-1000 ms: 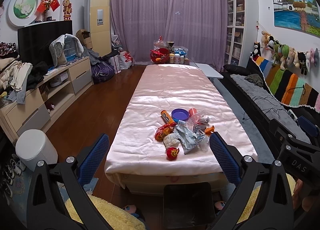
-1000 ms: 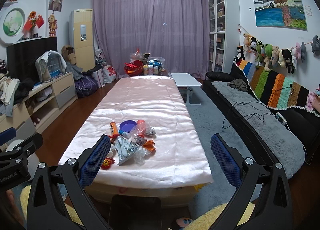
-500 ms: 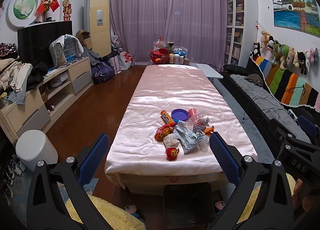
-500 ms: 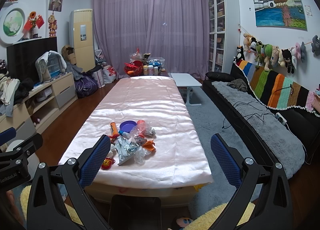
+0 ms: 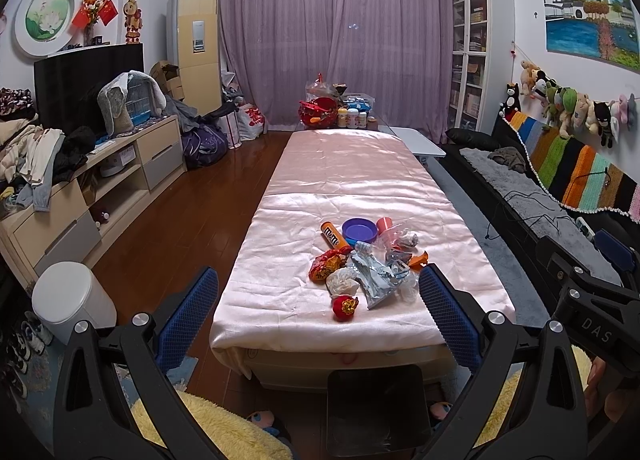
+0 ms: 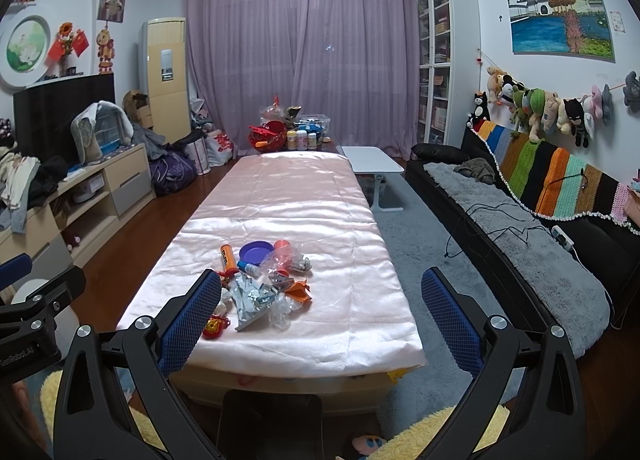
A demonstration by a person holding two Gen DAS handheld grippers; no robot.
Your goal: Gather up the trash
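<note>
A pile of trash [image 5: 368,264] lies on the near end of a long table with a pink satin cloth [image 5: 348,164]. It holds a silver foil wrapper [image 5: 374,274], a red-orange snack bag [image 5: 326,264], an orange candy tube [image 5: 334,236], a purple dish [image 5: 359,230] and a small red ornament [image 5: 345,306]. The pile also shows in the right wrist view [image 6: 262,280]. My left gripper [image 5: 318,316] is open and empty, short of the table's near edge. My right gripper [image 6: 320,318] is open and empty, level with the left one.
A white lidded bin [image 5: 72,302] stands on the wood floor at the left. A cabinet with clothes [image 5: 60,188] lines the left wall. A black sofa with a grey throw [image 6: 532,228] runs along the right. Bottles and a red basket [image 5: 336,112] sit beyond the table's far end.
</note>
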